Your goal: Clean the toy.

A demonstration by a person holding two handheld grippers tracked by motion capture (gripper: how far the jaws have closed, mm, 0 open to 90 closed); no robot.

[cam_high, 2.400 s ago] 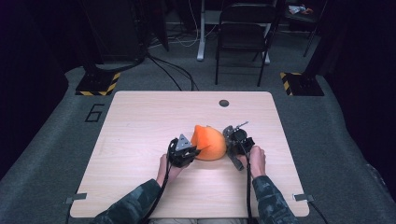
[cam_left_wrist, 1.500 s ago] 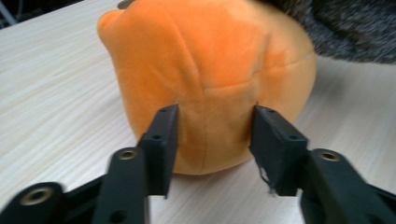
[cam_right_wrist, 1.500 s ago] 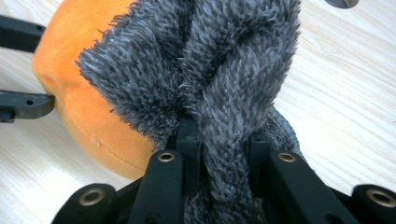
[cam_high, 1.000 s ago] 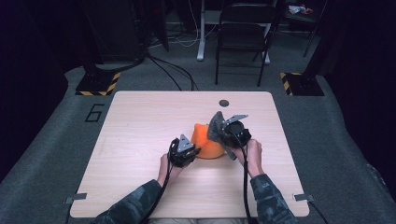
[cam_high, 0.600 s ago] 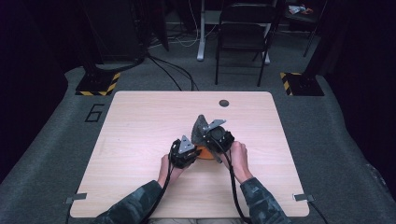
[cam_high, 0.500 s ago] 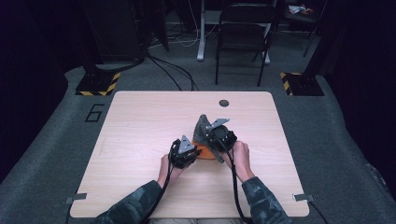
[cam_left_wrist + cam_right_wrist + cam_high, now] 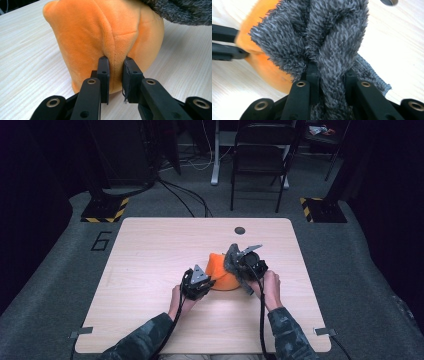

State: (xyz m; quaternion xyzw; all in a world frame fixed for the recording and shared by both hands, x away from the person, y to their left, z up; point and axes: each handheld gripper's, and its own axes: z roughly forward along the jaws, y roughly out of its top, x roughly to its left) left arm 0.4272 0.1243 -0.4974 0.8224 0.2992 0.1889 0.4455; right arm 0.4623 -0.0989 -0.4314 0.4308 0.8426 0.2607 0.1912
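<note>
While both grippers pinch fabric, counts: one orange plush piece [image 7: 223, 273]; one grey fuzzy piece [image 7: 322, 37]; one table [image 7: 150, 255]
Left gripper [image 7: 115, 72]: clamped on the orange plush piece
Right gripper [image 7: 329, 75]: clamped on the grey fuzzy piece

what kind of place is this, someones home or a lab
Most likely a lab or studio set up for recording, not a home: a bare wooden table on grey carpet, hazard-striped stand bases beside it, loose cables on the floor, and a folding chair behind.

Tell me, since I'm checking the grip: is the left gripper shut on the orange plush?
Shut. In the left gripper view, the left gripper has both jaws pinching a fold of the orange plush, which rests on the table.
</note>
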